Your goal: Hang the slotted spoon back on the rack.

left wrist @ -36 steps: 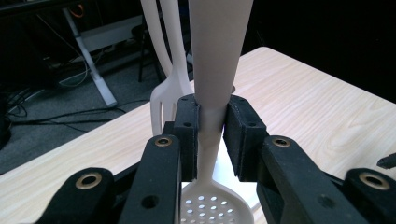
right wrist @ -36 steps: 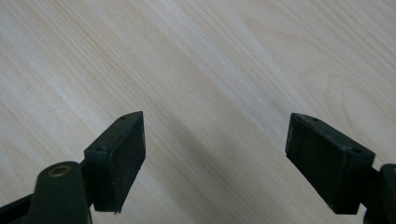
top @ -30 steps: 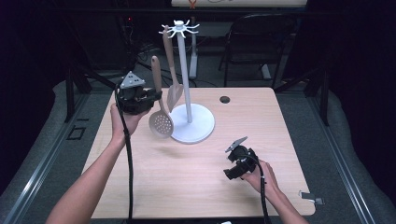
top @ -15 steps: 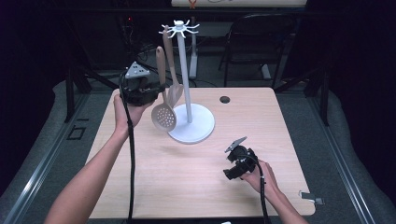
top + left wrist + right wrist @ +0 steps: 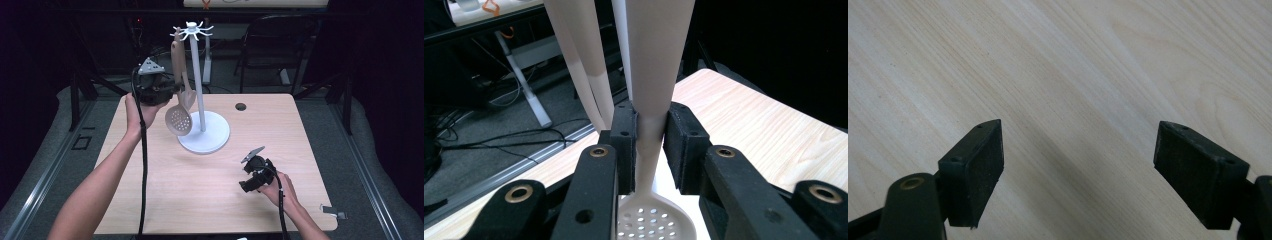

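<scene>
Pale wooden table (image 5: 310, 130), dark room behind: a slotted spoon was being lifted toward a hook stand.

The beige slotted spoon (image 5: 179, 119) hung upright just left of the white stand (image 5: 200, 90), its narrow neck pinched between the left gripper (image 5: 167, 90)'s pads (image 5: 624, 145). Compared with a second earlier, spoon and gripper stood higher against the stand's pole, the handle top now near the hook crown (image 5: 191, 31); hooking it on looked like the step ahead. A second beige utensil (image 5: 584, 65) hung just behind. Well right of the stand's base, the right gripper (image 5: 250, 172) rested low over the table, jaws spread and empty.
</scene>
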`<state>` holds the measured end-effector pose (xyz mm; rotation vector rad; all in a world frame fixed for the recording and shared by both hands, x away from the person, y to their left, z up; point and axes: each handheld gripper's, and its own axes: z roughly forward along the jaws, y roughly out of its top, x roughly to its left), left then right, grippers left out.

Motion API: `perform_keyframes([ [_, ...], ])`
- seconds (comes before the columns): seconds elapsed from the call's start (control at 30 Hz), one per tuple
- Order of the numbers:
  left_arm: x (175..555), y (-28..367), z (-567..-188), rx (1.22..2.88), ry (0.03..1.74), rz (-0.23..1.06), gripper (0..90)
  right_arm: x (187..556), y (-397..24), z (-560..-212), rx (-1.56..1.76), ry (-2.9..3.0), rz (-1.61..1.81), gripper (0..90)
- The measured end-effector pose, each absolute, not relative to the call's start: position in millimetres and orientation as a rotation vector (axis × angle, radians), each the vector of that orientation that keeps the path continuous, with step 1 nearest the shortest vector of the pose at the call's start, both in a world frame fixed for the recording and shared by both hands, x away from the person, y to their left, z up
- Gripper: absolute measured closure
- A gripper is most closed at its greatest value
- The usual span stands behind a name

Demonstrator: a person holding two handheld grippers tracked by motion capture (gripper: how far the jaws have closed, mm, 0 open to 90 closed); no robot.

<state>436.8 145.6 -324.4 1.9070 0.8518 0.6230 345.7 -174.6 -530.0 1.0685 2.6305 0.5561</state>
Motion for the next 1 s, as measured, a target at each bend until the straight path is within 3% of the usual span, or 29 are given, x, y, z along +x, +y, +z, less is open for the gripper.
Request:
perform_keyframes([
  [1.0, 462, 135, -322, 1.939, 0.939, 0.623, 75.4, 346, -175, -530, 1.069, 2.638, 0.564, 19.8],
])
